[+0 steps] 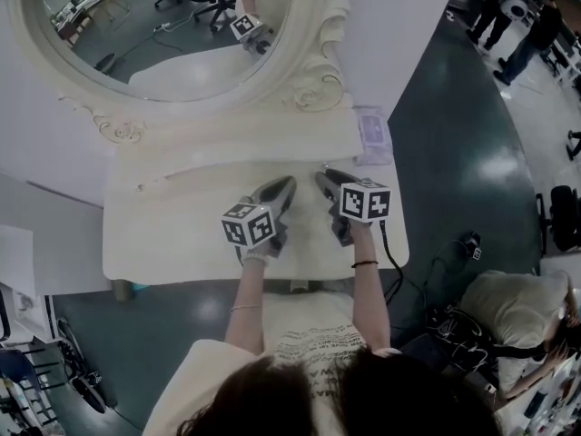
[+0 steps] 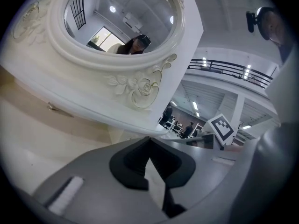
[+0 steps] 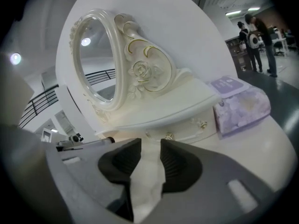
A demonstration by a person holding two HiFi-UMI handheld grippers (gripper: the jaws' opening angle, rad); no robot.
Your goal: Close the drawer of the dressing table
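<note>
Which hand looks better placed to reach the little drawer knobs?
Right, likely: the right tool points at the drawer front, jaws apart; the left tool, jaws together, faces the mirror frame.

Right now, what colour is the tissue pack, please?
Pale lilac tissue pack, floral print; clearest in the right gripper view.

My right hand-held gripper (image 3: 149,146) has its jaws apart with nothing between them, just pale worktop (image 3: 261,148) showing through the gap. Straight ahead is the drawer (image 3: 187,130) with gold knobs. The oval mirror (image 3: 96,59) stands above, a lilac tissue box (image 3: 240,104) to the right.
</note>
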